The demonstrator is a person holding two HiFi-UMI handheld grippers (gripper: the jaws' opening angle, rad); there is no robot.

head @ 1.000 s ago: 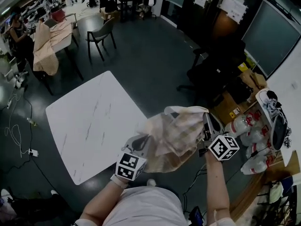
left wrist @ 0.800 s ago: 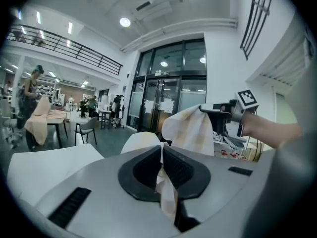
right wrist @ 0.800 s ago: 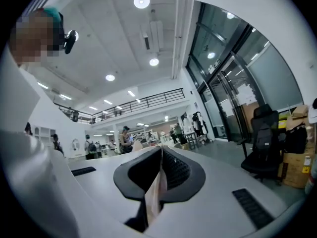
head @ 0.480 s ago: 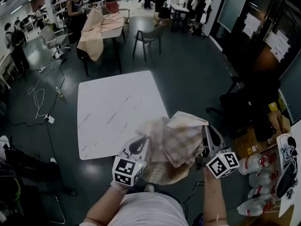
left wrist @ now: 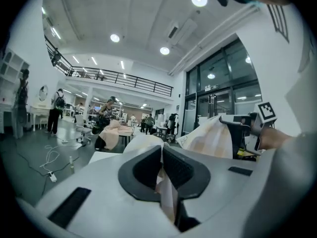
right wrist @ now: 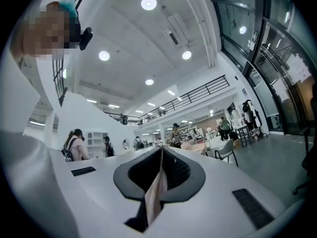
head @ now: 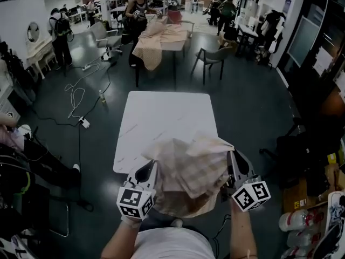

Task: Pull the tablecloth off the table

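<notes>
Between the left gripper [head: 152, 167] and right gripper [head: 233, 158], the tablecloth [head: 188, 170] is soft, matt, crumpled cloth, faintly checked. Beyond them the table [head: 161, 122] top looks smooth, white, marble-veined.

- tablecloth [head: 194, 169]: beige, with a faint check pattern
- table [head: 161, 120]: white, with thin grey marble veins
- left gripper [head: 152, 167] and right gripper [head: 232, 156]: white, with black-and-white square-marker cubes
- floor [head: 242, 112]: dark grey

Tablecloth [head: 188, 169] in front of table [head: 161, 120]
</notes>
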